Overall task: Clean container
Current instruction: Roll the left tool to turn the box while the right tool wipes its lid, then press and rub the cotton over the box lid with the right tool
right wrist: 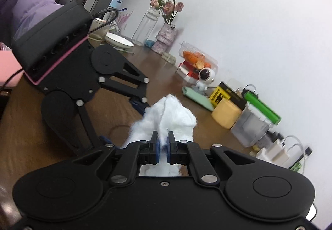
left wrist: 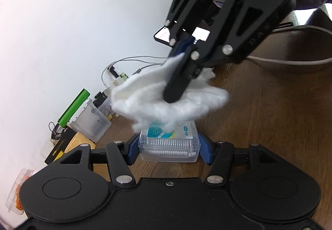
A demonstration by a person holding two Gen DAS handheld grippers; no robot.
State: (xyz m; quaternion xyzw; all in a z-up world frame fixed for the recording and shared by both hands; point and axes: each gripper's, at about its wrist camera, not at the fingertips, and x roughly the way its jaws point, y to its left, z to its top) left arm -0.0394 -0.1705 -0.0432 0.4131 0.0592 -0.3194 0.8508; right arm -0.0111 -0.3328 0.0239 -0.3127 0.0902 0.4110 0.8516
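Left wrist view: left gripper [left wrist: 169, 150] clamped on the clear swab container [left wrist: 169, 147], near centre, above the wooden table [left wrist: 269, 116]. White cotton wad [left wrist: 166, 101] presses on its lid.

Right wrist view: right gripper [right wrist: 162, 143] clenched on the wad [right wrist: 168, 120].

Not much here can be read. The yellow and black box [right wrist: 220, 95] by the wall is showing big black letters that look like "YO", and the rest of the word is hiding behind the round yellow tub [right wrist: 226, 113]. The clear container [left wrist: 169, 145] of cotton swabs is wearing a white and teal label [left wrist: 166, 131] with small writing and a round logo, but it is too blurry to read.
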